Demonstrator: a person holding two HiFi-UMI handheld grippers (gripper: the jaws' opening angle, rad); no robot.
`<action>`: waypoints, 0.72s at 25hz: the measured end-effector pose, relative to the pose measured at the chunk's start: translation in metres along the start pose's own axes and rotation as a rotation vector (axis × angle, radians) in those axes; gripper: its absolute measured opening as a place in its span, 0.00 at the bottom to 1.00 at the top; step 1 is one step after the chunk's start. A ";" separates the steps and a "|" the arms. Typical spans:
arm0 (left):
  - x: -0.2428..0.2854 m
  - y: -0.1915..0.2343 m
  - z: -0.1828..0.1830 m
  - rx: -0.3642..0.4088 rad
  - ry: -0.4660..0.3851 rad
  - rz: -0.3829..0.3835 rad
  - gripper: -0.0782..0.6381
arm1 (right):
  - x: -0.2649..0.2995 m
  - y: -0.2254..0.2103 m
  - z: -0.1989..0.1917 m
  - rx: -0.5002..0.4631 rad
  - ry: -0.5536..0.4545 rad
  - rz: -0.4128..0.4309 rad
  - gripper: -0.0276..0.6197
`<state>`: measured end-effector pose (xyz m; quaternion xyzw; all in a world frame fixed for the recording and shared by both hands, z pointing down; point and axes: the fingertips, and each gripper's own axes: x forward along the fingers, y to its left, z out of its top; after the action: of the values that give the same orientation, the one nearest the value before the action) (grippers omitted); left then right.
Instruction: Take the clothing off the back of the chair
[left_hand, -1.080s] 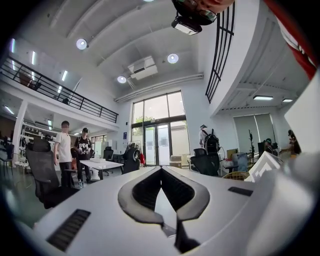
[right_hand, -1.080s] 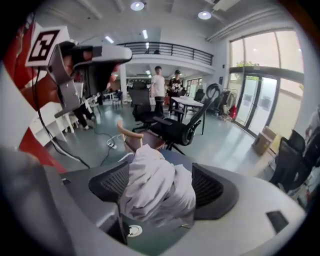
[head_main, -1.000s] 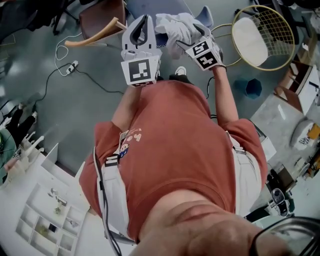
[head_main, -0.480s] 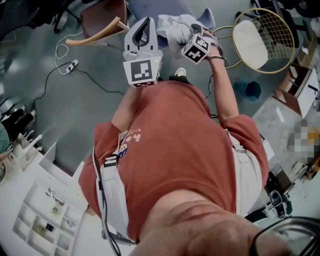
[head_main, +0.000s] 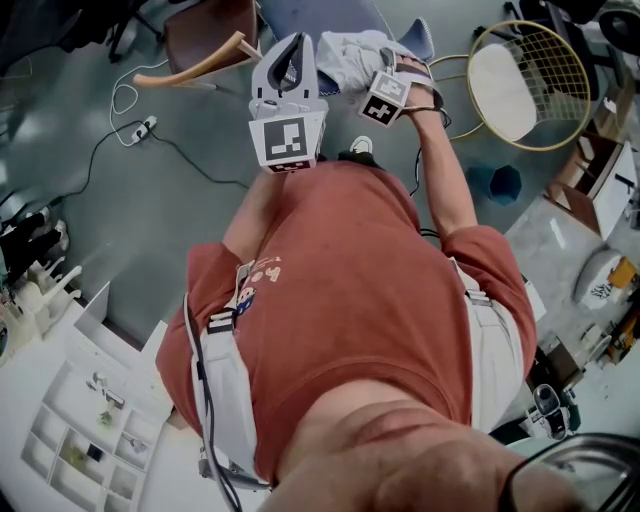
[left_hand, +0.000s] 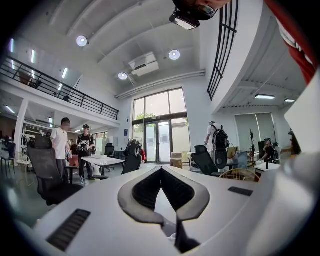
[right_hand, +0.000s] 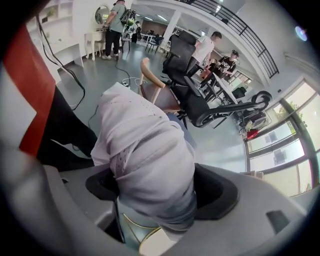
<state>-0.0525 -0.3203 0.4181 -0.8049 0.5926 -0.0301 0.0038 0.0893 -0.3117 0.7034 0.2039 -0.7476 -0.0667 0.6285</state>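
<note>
The right gripper (right_hand: 160, 191) has just been opening its jaws; they now stand wide around the bunched white clothing (head_main: 350, 52) on the far side. Just left of it, the left gripper (head_main: 292, 45) has its jaws together, empty.

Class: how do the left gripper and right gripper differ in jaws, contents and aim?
The left gripper has its jaws together; the right gripper has them wide apart, having just been opening. The left gripper is empty; the right gripper has the white clothing between its jaws. The left gripper points level across the room; the right gripper points steeply down. Both are white two-jaw tools.
</note>
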 end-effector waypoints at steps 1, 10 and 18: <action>0.000 0.000 0.000 0.000 0.000 -0.001 0.13 | 0.000 0.000 0.000 -0.011 -0.005 -0.009 0.68; -0.005 -0.003 -0.001 -0.009 -0.001 -0.015 0.13 | -0.025 -0.007 0.012 -0.159 -0.027 -0.112 0.52; -0.005 -0.004 0.000 -0.012 -0.004 -0.013 0.13 | -0.035 0.003 0.013 -0.118 -0.062 -0.118 0.40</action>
<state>-0.0507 -0.3140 0.4182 -0.8089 0.5874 -0.0247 -0.0001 0.0810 -0.2974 0.6695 0.2080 -0.7482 -0.1536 0.6110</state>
